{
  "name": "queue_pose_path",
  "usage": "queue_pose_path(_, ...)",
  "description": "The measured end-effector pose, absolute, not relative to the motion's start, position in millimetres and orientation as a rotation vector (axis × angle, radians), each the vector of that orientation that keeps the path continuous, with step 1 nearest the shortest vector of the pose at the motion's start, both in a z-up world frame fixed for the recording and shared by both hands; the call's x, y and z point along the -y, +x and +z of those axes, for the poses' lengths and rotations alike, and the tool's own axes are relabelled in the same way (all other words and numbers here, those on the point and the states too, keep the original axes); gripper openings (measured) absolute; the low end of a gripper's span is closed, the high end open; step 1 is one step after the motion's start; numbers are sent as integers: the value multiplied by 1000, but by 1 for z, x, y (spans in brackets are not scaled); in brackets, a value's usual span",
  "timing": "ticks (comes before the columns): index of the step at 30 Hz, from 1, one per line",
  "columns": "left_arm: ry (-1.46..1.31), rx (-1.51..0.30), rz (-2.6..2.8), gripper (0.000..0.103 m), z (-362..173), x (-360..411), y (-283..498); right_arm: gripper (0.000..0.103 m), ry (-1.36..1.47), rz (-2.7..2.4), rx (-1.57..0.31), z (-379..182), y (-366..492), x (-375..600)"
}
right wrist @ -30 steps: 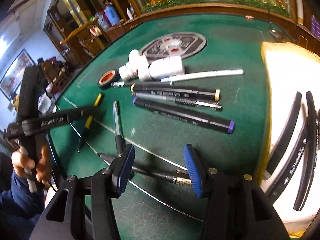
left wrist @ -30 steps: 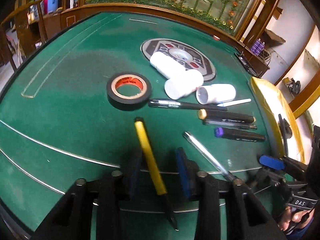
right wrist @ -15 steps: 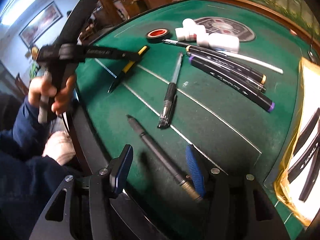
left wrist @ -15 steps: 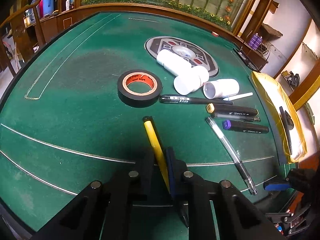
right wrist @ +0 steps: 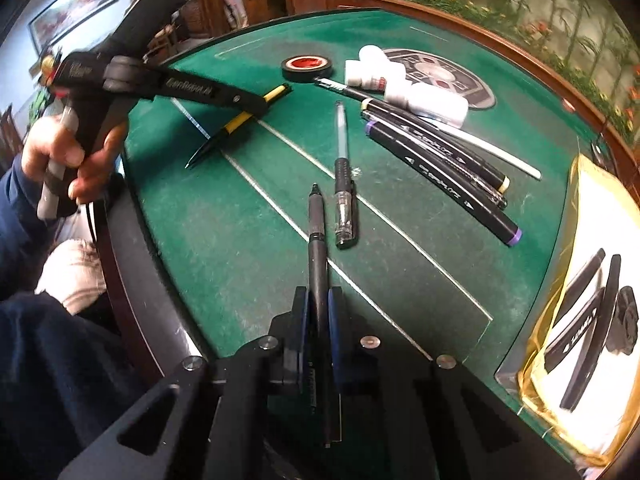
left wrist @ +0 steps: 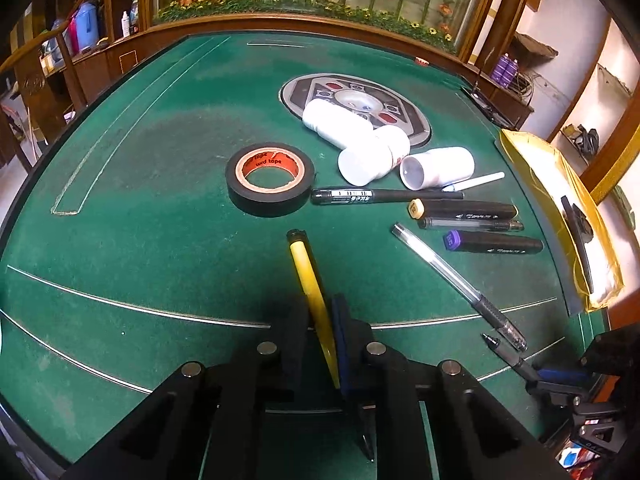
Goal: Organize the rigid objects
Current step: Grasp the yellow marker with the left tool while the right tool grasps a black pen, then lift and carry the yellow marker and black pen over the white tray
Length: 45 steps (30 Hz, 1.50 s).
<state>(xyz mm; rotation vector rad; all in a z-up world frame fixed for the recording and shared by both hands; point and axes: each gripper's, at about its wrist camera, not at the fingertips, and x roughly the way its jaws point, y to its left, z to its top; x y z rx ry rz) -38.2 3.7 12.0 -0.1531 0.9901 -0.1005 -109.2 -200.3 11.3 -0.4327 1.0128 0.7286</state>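
Left wrist view: close, low, looking down across the green table point(left wrist: 160, 184) toward the tape point(left wrist: 270, 178); right wrist view: same table, from the right; both show tape and pens.

Both tools are matte black plastic. The right gripper point(right wrist: 319, 312) has two blue pads on its fingers point(right wrist: 335, 320) and round silver screws on the angled arms behind them. The left gripper point(left wrist: 320, 320) has the same black frame, with white lettering along its side and a pistol-shaped handle. Behind that handle the person's sleeve point(right wrist: 16, 208) is dark blue.
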Motion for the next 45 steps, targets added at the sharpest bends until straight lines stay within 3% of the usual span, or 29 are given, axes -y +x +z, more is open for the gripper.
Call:
queue_pose_path(16, -92, -956, -70, 13, 12, 6, -42, 9, -328, 652, -987, 11, -113, 203)
queue_pose_path(21, -142, -947, -83, 9, 11, -1, -45, 9, -230, 642, -984, 15, -107, 213)
queue_pose_path(31, -269, -924, -166, 8, 16, -16, -49, 9, 7, 619, -921, 40, -87, 237)
queue_pose_path(45, -272, -900, -217, 8, 32, 0, -56, 9, 82, 654, -919, 38, -82, 231)
